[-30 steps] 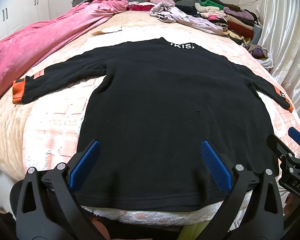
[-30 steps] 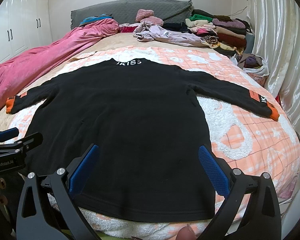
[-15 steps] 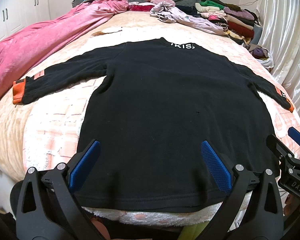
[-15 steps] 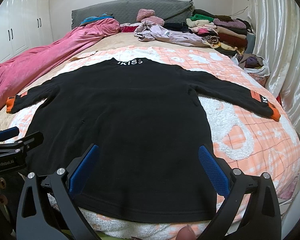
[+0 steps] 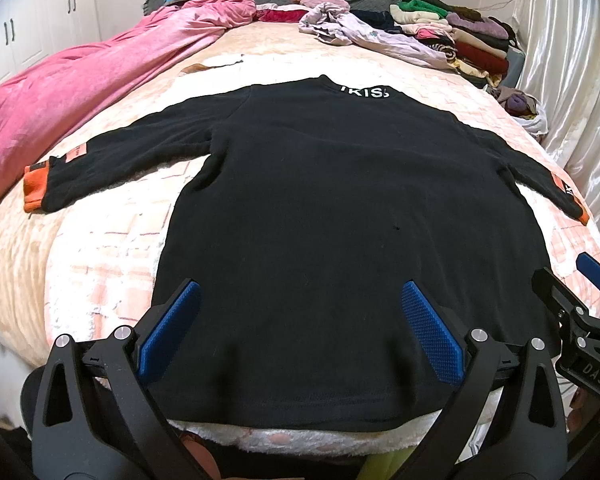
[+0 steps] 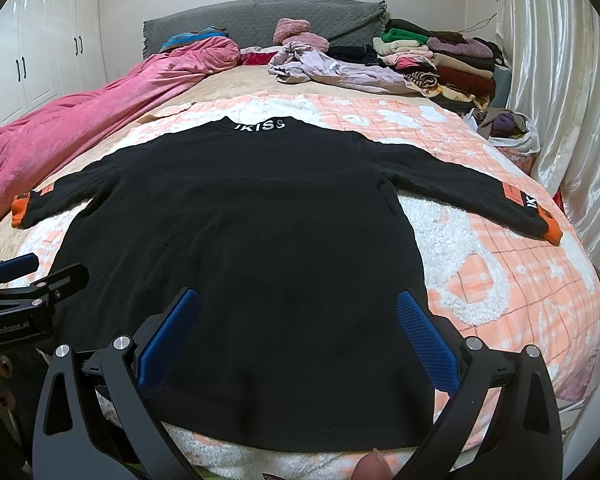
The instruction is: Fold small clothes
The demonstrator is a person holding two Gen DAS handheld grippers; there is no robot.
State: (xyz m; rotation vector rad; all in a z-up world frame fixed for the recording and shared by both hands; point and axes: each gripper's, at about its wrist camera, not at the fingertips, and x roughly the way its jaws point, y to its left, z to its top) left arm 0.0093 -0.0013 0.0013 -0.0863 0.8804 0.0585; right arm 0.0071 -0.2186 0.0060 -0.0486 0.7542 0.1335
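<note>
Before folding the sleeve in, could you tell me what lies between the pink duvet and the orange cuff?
Only bare bedcover separates the pink duvet from the orange cuff, shown in the left wrist view.

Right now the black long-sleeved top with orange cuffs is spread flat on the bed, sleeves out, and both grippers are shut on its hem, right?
Not quite. The black long-sleeved top lies flat on the bed, sleeves out, but both wrist views show the left gripper and right gripper open above the hem, gripping nothing.

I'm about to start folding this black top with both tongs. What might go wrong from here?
The top lies on a fluffy blanket; open tongs could pinch blanket along with the hem. The hem sits near the bed edge, so tugging may drag the top off. The spread sleeves may bunch if folded unevenly.
</note>
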